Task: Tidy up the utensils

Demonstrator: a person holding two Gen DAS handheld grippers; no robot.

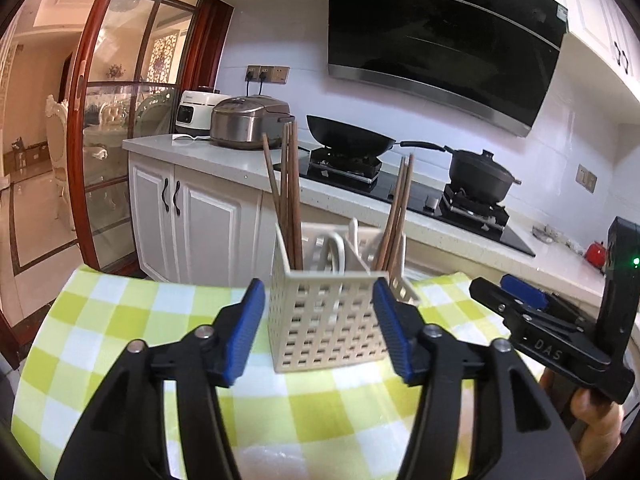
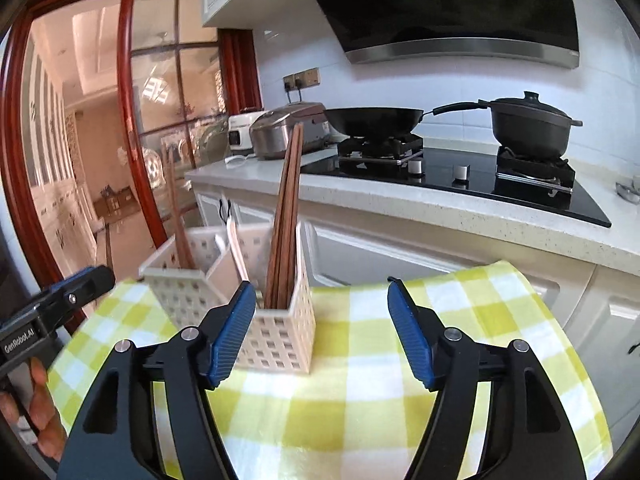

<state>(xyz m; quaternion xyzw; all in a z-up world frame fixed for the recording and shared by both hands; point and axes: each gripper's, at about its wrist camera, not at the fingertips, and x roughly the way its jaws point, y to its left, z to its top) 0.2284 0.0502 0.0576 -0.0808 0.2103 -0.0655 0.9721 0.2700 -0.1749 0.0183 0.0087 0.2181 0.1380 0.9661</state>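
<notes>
A cream perforated utensil caddy [image 1: 328, 320] stands on the green-and-white checked cloth [image 1: 120, 320]. Wooden chopsticks [image 1: 290, 196] stand in its left compartment, more chopsticks [image 1: 396, 216] in the right one, and a white spoon [image 1: 336, 252] in the middle. My left gripper [image 1: 320, 328] is open and empty, its blue pads on either side of the caddy without touching it. My right gripper [image 2: 322, 332] is open and empty, just right of the caddy [image 2: 280, 340]; it also shows in the left wrist view [image 1: 516, 300]. The chopsticks [image 2: 286, 220] stand upright in the near compartment.
Behind the table runs a white counter [image 2: 440, 208] with a black hob, a wok [image 2: 372, 120], a lidded pot [image 2: 532, 124] and a rice cooker [image 2: 288, 132]. A red-framed glass door [image 2: 132, 120] is at the left. The left gripper's body [image 2: 52, 308] is at the left edge.
</notes>
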